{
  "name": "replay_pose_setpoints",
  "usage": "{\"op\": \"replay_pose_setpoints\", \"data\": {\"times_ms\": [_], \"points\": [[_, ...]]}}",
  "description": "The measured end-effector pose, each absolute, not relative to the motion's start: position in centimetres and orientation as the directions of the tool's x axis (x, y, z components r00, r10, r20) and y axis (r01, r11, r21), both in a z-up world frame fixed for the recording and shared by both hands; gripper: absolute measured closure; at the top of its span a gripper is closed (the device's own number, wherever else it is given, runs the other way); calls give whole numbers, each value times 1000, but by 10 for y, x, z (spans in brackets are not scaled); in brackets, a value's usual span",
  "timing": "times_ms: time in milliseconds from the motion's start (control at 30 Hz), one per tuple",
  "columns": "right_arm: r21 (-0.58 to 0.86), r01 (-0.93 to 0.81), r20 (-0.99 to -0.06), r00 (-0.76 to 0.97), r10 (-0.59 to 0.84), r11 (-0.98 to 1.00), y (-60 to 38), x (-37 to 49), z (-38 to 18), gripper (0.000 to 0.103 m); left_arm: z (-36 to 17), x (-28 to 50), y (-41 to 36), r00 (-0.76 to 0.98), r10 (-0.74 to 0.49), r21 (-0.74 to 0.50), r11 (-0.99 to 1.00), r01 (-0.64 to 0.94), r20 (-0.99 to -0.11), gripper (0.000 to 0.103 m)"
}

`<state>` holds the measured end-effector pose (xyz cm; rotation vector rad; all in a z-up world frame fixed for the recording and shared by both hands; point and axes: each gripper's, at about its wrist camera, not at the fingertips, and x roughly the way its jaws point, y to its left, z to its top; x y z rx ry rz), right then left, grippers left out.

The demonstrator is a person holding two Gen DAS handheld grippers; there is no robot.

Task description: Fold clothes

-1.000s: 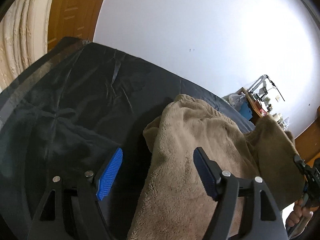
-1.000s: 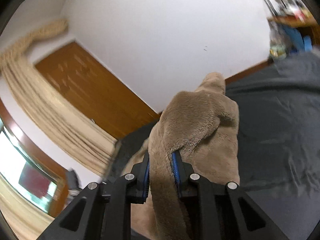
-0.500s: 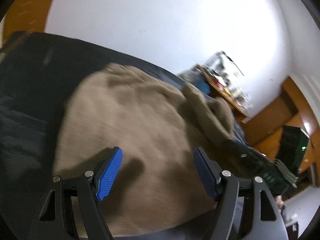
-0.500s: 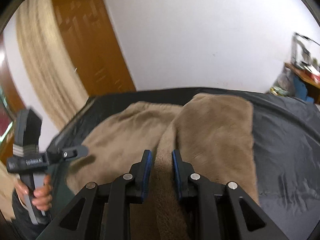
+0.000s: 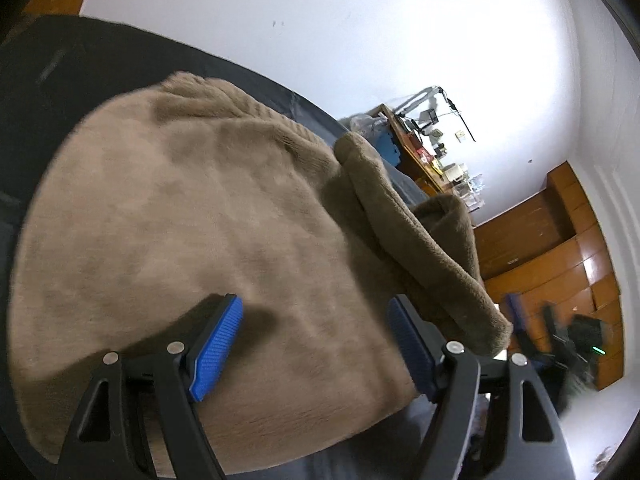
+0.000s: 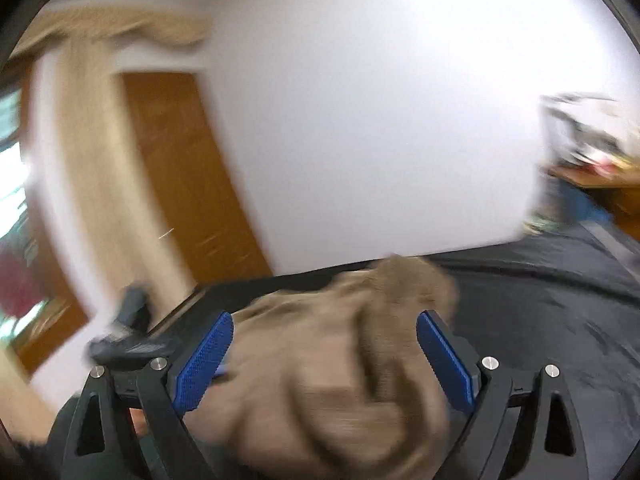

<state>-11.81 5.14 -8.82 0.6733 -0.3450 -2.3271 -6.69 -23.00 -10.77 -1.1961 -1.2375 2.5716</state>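
- Left wrist view: the bottom of the brown fuzzy garment [image 5: 192, 232] is cut off behind the black arms of the left gripper [image 5: 316, 344], so its near edge cannot be seen.
- At the lower right of this frame there is a dark, blurry thing with a small green light [image 5: 576, 344]. It is too smeared to tell what it is.
- The garment fills the middle and left of the frame. It lies on a dark sheet [image 5: 52, 72]. It looks soft and thick, with a ribbed edge near the top. A darker brown flap [image 5: 416, 248] is folded over its right side and hangs toward the lower right.
- The left gripper's blue pads [image 5: 218, 344] stand wide apart, with nothing pinched between them. The garment is just past them.
- A messy wooden desk [image 5: 424, 152] stands far off at the right, by the white wall [image 5: 360, 32].
- Right wrist view: the whole picture is smeared, so small things are hard to make out.
- The garment [image 6: 332, 352] sits low in the middle as a bunched brown heap on the dark sheet [image 6: 560, 304].
- The right gripper [image 6: 326, 356] has its blue pads [image 6: 204, 360] wide apart, one on each side of the heap. I cannot tell if they touch it.
- A blurry dark shape [image 6: 128, 336] shows at the lower left. A brown door [image 6: 188, 184] and a tan curtain [image 6: 84, 184] are behind it.
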Motion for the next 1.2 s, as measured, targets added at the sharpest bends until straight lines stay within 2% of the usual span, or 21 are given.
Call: {"op": "replay_pose_setpoints", "data": {"times_ms": [67,133,500,667,800,1000,1067,1200], "points": [[540,433,-422,-603,-677,-722,71,-147,-115,8,-107,-73,-222,-687,361,-681,-682,266,-631,24],[636,377,-428,-554,-714,-674,81,-162,-139,8,-105,-76,-214,-676,359,-667,-697,265,-644,24],[828,249,-340,-490,-802,-503,116,-168,-179,8,-102,-103,-202,-643,370,-658,-697,286,-671,24],[873,215,-308,-453,-837,-438,106,-173,-189,8,-98,-122,-201,-625,401,-669,-691,274,-670,24],[810,357,-304,-424,-853,-466,74,-167,-166,8,-98,-135,-204,-609,433,-684,-679,265,-665,23],[528,679,-371,-356,-858,-510,2,-130,-125,8,-98,-154,-208,-582,480,-707,-661,251,-656,23],[472,732,-393,-324,-860,-491,-17,-121,-123,8,-98,-160,-209,-573,495,-714,-655,247,-653,23],[455,748,-406,-308,-860,-483,-24,-118,-127,8,-102,-163,-211,-560,530,-734,-640,229,-637,23]]}}
